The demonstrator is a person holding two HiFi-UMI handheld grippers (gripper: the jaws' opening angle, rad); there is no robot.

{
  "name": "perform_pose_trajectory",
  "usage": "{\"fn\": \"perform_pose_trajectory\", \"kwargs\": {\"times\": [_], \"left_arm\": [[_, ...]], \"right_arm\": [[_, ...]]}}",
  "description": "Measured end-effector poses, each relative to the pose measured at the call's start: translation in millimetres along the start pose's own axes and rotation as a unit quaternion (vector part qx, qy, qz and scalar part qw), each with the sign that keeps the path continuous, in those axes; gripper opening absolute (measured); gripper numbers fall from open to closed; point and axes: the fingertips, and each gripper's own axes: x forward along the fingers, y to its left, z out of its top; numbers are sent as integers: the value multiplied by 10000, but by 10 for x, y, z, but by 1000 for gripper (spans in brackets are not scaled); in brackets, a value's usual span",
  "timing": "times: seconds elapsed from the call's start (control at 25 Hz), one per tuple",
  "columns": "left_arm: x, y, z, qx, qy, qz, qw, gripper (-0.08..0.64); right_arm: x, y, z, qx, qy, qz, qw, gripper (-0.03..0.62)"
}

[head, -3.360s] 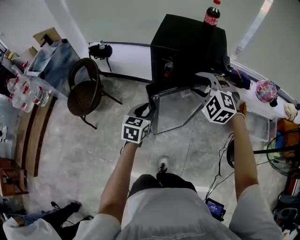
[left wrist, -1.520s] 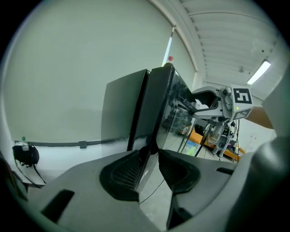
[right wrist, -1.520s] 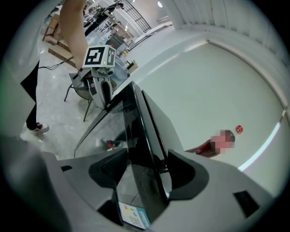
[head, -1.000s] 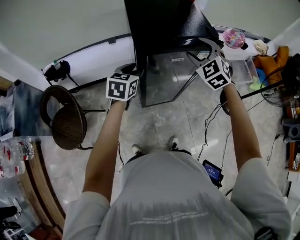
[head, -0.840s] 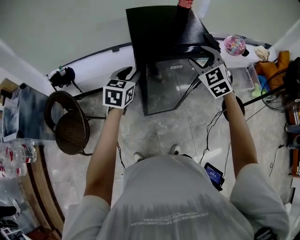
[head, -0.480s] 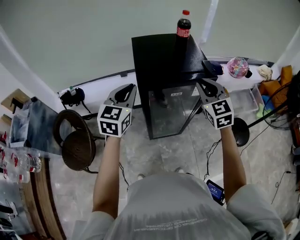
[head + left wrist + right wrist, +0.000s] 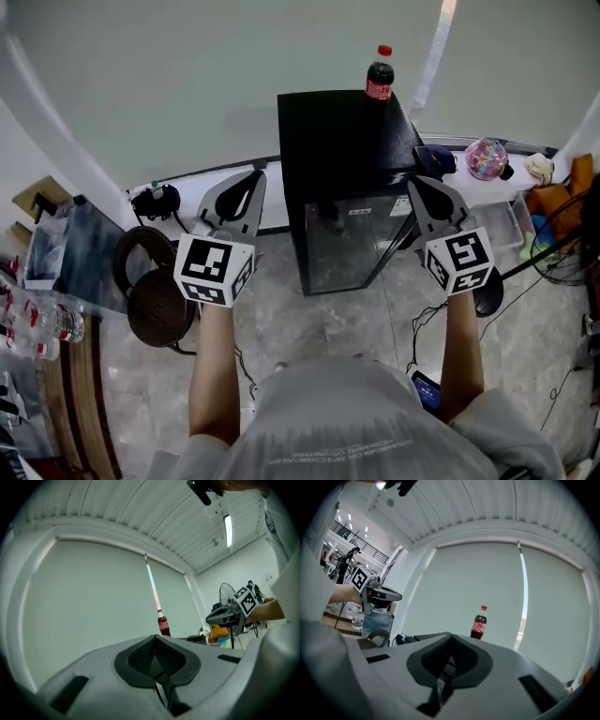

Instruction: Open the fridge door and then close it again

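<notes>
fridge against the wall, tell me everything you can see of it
The fridge is a small, boxy black cabinet standing upright on the pale tiled floor, its back to the wall. Its front is a glass door in a dark frame, which looks shut. A cola bottle with a red cap stands on its flat top, toward the back right.

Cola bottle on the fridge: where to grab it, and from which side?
Take the cola bottle at its labelled waist, jaws level, coming from the front across the fridge top. It stands upright near the back edge, with the wall behind it.
</notes>
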Motion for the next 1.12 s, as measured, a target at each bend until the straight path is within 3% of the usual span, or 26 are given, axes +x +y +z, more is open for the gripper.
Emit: {"fn": "perform_pose_trajectory", "kwargs": {"times": [0.28,0.92,1.12], "left_arm": [[-3,-81,60,213,3,-61,9998,9],[-46,-167,12,93,36,-92,9999,9],[-35,-169,-49,206,196,-33,9996,9]], "right_arm": [[-22,33,156,-165,-96,-7,9998,-3],[4,181,151,-159,-133,209,9996,-4],[8,181,154,-162,-157,251,9994,-5]]}}
